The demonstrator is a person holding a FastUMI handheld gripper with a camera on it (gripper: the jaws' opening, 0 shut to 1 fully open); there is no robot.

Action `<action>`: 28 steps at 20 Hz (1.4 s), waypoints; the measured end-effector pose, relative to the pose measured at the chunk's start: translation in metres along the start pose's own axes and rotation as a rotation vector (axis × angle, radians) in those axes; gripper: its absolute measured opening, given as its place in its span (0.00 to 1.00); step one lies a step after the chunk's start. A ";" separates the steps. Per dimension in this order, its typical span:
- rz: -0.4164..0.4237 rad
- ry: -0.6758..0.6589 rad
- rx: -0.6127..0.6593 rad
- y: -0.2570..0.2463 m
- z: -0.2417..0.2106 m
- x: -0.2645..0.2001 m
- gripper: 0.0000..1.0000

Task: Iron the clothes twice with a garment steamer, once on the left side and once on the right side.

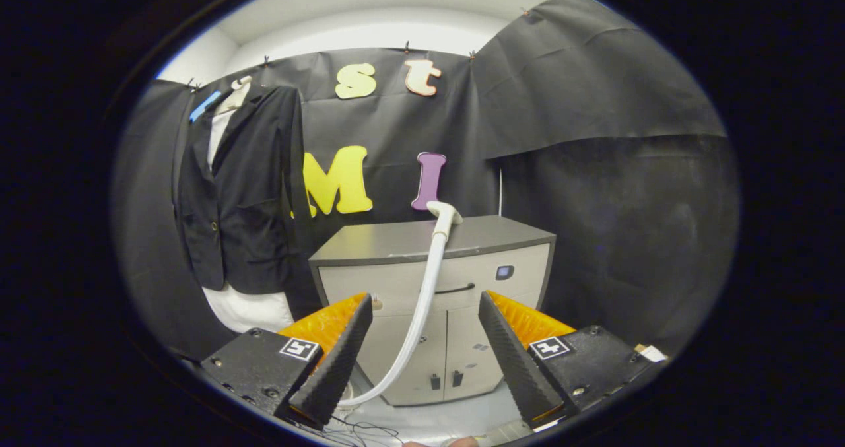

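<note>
Black cloth walls close off the booth, with a pale floor below. Nearest the camera, the gripper [422, 354] has its two fingers [333, 361] spread wide and holding nothing. Between them and just beyond runs one white hose [422, 302], curving up from the floor to the garment steamer [443, 214], whose white head rests on the top of one grey cabinet [429, 236]. That cabinet serves as the desk here, with a drawer and two doors on its front. Well off to the left of the cabinet, one dark jacket [241, 189] hangs on a hanger [234, 97] over a white shirt [247, 308], against the wall.

The steamer head looks light and rigid, likely smooth plastic that could slip; its neck, just below the head, seems the best place to grip. The hose looks flexible and would probably drag behind. The jacket is soft and will likely sway when pressed.
</note>
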State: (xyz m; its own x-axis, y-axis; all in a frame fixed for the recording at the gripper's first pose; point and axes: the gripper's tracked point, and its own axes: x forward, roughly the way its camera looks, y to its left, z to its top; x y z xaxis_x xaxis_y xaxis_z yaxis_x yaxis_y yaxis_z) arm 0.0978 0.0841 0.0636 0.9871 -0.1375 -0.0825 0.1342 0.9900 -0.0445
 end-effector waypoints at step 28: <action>-0.028 0.439 0.226 -0.036 0.071 0.335 0.73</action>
State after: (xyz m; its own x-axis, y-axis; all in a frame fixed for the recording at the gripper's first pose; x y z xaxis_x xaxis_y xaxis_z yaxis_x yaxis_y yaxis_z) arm 0.4297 0.0045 0.1079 0.8591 -0.1168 -0.4984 0.2236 0.9614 0.1602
